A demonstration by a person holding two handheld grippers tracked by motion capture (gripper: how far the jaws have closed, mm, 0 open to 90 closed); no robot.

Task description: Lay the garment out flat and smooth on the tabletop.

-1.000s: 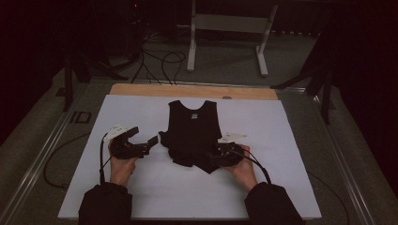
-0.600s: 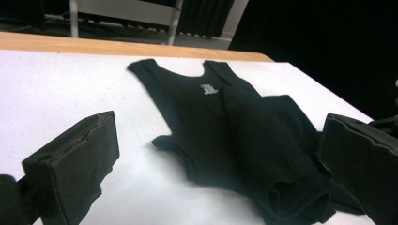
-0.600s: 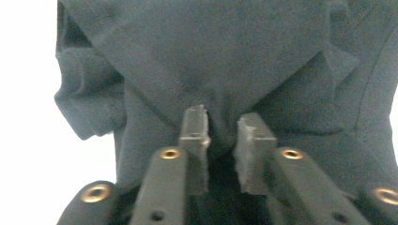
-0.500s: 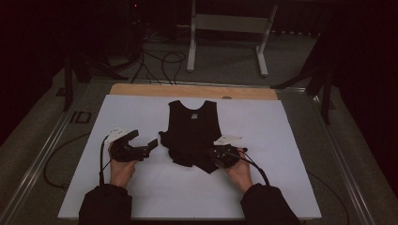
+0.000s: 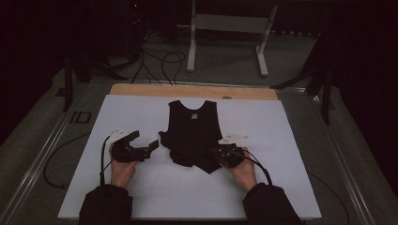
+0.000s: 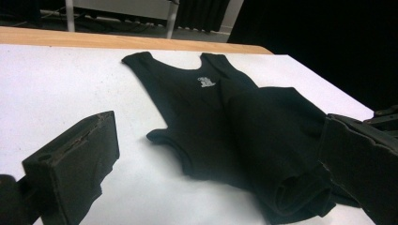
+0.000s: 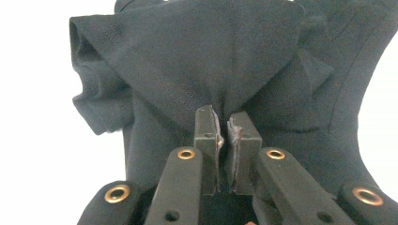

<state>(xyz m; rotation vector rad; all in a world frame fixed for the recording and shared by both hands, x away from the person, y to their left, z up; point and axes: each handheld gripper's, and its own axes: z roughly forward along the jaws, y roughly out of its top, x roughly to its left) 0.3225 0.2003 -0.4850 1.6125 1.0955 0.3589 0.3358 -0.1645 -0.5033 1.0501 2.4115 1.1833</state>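
From the high view, your black tank top [image 5: 193, 131] lies flat on the white sheet covering the table [image 5: 141, 112], neck toward the far edge, with its lower hem already bunched and folded up on your right side. Your right tool [image 5: 224, 156] sits at that bunched hem corner; its jaws have just been closing, with the fabric between them. Your left tool [image 5: 143, 149] rests just beside the garment's left edge, jaws spread and holding nothing. Beyond the table, a white metal stand [image 5: 230, 28] and loose floor cables [image 5: 159, 61] are well apart from the work and block nothing.

In the left gripper view, the tank top [image 6: 234, 117] stretches between the open jaws of the left tool [image 6: 211, 154], its small white label print [image 6: 205, 81] near the neckline. The cloth is thin, soft and light; expect it to drape and slide on the sheet rather than hold any shape. The left armhole edge or hem corner is your nearest clean hold.

In the right gripper view, the right tool [image 7: 224, 136] is pressed together, pinching a gathered fold of the tank top [image 7: 197, 56] along its stitched hem. Several layers are caught, so lift gently or the fold may slip.
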